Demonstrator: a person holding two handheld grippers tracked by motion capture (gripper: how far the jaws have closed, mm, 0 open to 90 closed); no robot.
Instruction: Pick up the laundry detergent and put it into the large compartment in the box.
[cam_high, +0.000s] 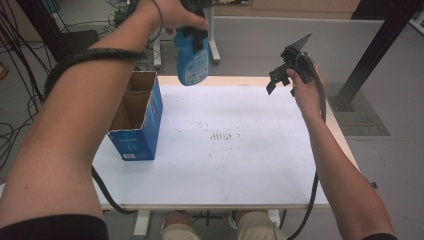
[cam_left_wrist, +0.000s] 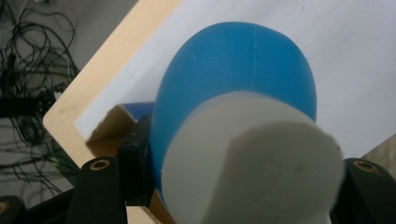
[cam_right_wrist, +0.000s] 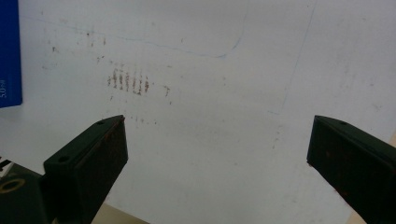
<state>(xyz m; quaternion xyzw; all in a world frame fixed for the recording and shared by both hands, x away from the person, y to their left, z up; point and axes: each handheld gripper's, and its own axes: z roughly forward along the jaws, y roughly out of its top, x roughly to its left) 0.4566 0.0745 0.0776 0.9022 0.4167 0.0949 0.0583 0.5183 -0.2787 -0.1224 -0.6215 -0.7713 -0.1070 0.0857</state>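
A blue bottle (cam_high: 193, 59) with a white cap (cam_left_wrist: 252, 163) hangs in the air above the table's far edge, just beyond an open blue cardboard box (cam_high: 136, 117). My left gripper (cam_high: 194, 33) is shut on the bottle near its top, its black jaws pressing on both sides in the left gripper view (cam_left_wrist: 233, 170). The box's open top (cam_left_wrist: 133, 112) shows below the bottle there. My right gripper (cam_high: 281, 82) is held above the table's far right, apart from the bottle. It is open with nothing between its fingers (cam_right_wrist: 217, 140).
The white table (cam_high: 250, 165) carries a patch of brown stains (cam_high: 219, 136) near its middle, also under the right gripper (cam_right_wrist: 128, 81). The box stands at the left edge. Cables and a black post (cam_high: 372, 55) surround the table.
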